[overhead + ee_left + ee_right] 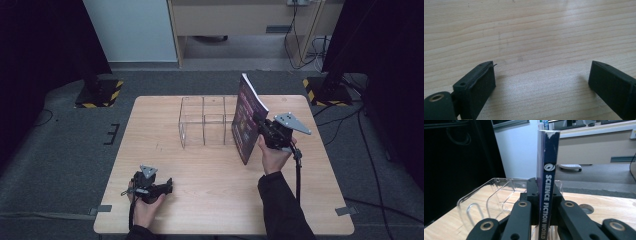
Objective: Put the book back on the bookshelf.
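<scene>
A thin magazine (246, 117) with a dark purple cover stands upright on its edge at the right end of a clear plastic divided holder (205, 122). My right gripper (261, 125) is shut on its spine, which reads "SCIENCE FICTION WORLD" (547, 195) between the jaws in the right gripper view. The clear holder (486, 202) lies just beyond and left of the jaws there. My left gripper (167, 186) rests low over the table (150, 150) near its front left, open, with nothing but bare wood (541, 82) between the wide-apart jaws.
The wooden table's front and middle are bare. Black stands with yellow-striped bases (100, 92) sit on the floor at the far corners, and cables (350, 120) trail off the right side. A desk (240, 20) stands behind.
</scene>
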### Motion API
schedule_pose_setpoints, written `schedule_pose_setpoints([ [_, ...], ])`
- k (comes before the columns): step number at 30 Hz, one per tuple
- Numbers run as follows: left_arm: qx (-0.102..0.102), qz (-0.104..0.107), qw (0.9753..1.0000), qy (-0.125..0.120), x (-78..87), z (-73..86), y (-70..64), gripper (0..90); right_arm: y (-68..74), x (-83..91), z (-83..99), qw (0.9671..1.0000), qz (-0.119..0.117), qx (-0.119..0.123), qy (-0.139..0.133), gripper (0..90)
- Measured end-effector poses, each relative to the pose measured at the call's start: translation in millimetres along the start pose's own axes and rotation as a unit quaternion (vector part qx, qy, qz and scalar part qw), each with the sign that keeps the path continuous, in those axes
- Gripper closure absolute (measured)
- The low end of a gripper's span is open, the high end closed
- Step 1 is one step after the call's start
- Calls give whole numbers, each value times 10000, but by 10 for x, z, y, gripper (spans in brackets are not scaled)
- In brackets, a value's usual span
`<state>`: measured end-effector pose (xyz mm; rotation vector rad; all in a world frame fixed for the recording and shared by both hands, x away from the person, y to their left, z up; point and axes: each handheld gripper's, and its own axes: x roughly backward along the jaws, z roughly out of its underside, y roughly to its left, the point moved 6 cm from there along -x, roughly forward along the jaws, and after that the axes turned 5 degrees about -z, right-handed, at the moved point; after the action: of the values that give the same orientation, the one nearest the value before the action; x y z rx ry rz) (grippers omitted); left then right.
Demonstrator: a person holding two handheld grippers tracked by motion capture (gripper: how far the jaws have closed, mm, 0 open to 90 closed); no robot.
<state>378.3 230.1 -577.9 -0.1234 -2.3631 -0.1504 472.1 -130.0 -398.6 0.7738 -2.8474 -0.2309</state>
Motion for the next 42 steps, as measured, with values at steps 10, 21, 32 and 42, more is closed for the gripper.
schedule_pose_setpoints([
  [10,1,0,10000,-1,0,0,0,62,-88,-170,39,9998,151,64,-110,844],
  [21,5,0,10000,0,0,0,-1,62,-96,-259,35,9992,278,107,-282,844],
  [32,3,0,10000,-1,0,0,0,62,-75,-271,113,9978,514,206,-360,843],
  [42,6,0,10000,-2,0,0,-1,62,-53,-258,119,9973,591,380,-192,819],
])
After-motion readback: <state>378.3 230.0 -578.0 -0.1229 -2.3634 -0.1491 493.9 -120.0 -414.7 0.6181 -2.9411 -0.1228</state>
